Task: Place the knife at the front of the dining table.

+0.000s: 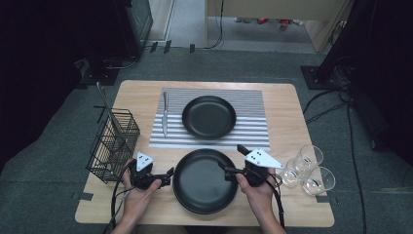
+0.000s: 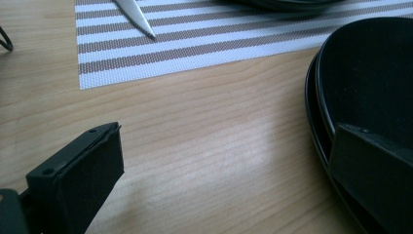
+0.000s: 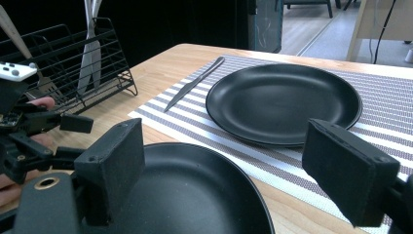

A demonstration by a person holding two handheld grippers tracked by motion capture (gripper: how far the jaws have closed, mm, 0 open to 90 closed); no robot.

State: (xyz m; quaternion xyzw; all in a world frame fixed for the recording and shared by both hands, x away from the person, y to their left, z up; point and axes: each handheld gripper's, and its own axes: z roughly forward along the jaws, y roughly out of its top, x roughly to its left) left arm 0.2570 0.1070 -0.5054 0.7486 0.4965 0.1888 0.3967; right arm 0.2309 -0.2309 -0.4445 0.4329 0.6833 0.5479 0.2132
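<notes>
We read no brand or writing anywhere. Our left gripper (image 1: 163,178) and right gripper (image 1: 233,170) flank the near plate (image 1: 204,180), jaws spread, pinching nothing. The left gripper view shows that plate is a stack of two. Beyond it, the striped mat (image 1: 253,134) bears another plate (image 1: 209,117) and a knife (image 1: 165,117). Left of the near plate, the wire basket (image 1: 113,141) holds cutlery; three glasses (image 1: 307,170) stand right.

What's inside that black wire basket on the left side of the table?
The wire basket holds cutlery standing upright: a long handle sticks out above its rim, and the right gripper view shows metal pieces through the wires. Their lower ends are too obscured to identify.
</notes>
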